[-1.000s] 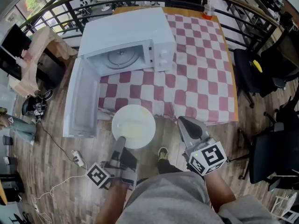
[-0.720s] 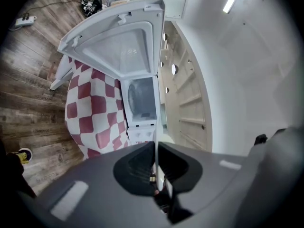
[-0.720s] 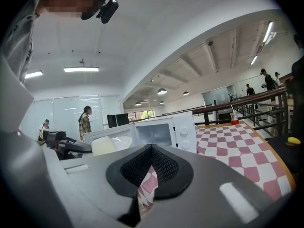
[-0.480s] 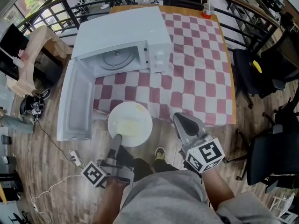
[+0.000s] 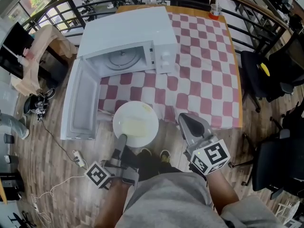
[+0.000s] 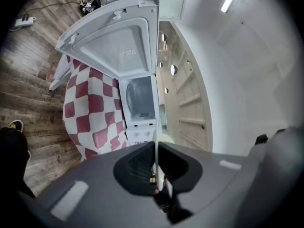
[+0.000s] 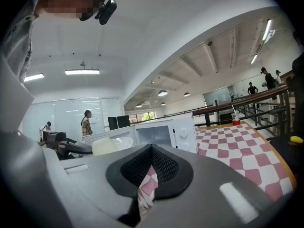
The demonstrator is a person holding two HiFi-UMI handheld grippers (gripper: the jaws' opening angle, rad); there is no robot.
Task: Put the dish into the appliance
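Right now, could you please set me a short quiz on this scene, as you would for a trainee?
1. True or false: the microwave door stands open.
2. Which claw grips the white plate by its rim? A) left B) right C) neither
3. What lies spread under the microwave?
Key: 1 true; 2 A, the left claw is shut on it; 3 a red-and-white checked cloth.
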